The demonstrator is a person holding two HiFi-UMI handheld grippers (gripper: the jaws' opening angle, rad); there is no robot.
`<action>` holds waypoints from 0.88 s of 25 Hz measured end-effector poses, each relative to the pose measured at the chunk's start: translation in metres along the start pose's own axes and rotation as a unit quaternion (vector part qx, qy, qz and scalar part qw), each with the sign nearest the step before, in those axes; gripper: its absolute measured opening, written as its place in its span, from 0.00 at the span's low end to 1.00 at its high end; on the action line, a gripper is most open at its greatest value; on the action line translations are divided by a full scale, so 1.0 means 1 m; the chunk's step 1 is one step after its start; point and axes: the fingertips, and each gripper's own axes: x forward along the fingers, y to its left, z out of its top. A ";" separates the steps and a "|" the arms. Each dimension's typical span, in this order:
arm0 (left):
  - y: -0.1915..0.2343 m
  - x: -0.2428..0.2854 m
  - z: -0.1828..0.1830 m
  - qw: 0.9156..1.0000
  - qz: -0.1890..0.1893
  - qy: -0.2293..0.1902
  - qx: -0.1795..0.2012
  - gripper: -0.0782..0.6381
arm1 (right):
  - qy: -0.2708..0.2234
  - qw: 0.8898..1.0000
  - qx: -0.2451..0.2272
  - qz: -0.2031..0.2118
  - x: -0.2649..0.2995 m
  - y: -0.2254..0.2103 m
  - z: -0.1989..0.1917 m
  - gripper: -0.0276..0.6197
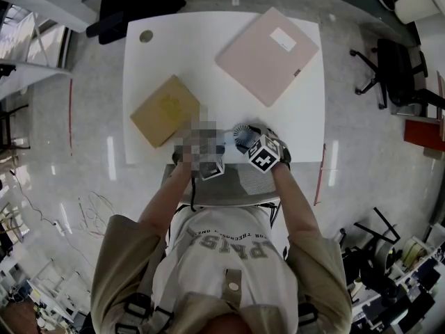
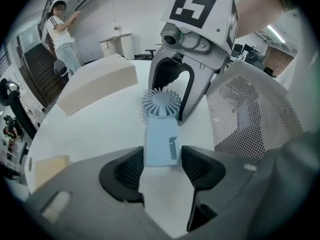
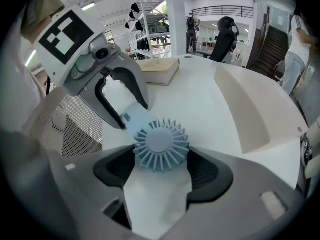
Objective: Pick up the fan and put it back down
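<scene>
A small light-blue hand fan (image 1: 243,136) lies on the white table (image 1: 201,61) near its front edge. In the left gripper view its handle (image 2: 161,146) points toward me, and my left gripper (image 2: 161,165) has both pads against the handle's sides. In the right gripper view the ribbed round fan head (image 3: 161,144) faces the camera. My right gripper (image 3: 161,166) holds that head, with a pad touching each side. The two grippers face each other over the fan, the left on the handle end and the right (image 1: 264,153) on the head end.
A flat pink box (image 1: 268,54) lies at the table's back right and a tan box (image 1: 165,110) at its left. A grey mesh chair back (image 1: 229,186) stands between me and the table edge. A person (image 2: 62,29) stands far off by a wall.
</scene>
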 end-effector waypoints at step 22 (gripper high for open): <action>0.000 0.002 -0.001 1.000 -0.009 0.010 -0.003 0.43 | -0.001 1.000 0.004 0.010 -0.001 0.004 0.000 0.57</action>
